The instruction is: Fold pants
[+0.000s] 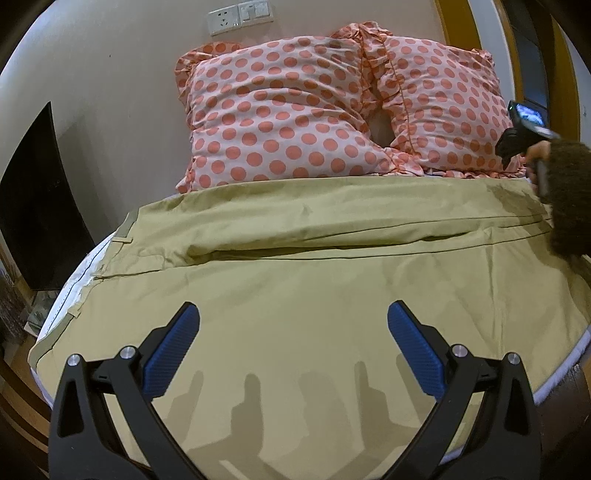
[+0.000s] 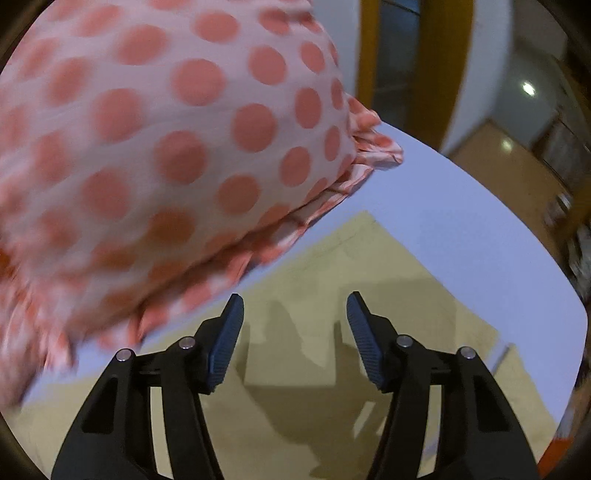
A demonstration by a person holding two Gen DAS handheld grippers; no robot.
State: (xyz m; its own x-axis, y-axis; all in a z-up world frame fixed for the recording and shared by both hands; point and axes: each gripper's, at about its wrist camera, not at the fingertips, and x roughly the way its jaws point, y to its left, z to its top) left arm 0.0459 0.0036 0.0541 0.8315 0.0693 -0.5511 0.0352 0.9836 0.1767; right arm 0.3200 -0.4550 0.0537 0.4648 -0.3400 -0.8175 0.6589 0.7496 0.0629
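One pair of khaki pants [image 1: 295, 258], spread across the middle of the left wrist view. Two polka-dot pillows [image 1: 280, 118] [image 1: 450, 110], side by side in the upper half of that view. One white wall plate with a socket [image 1: 224, 21] and one with switches [image 1: 255, 13], at top centre. Two grippers: the left gripper [image 1: 293, 325] at bottom centre, jaws apart, and the right gripper [image 2: 294, 314] at bottom centre of the right wrist view, jaws apart.
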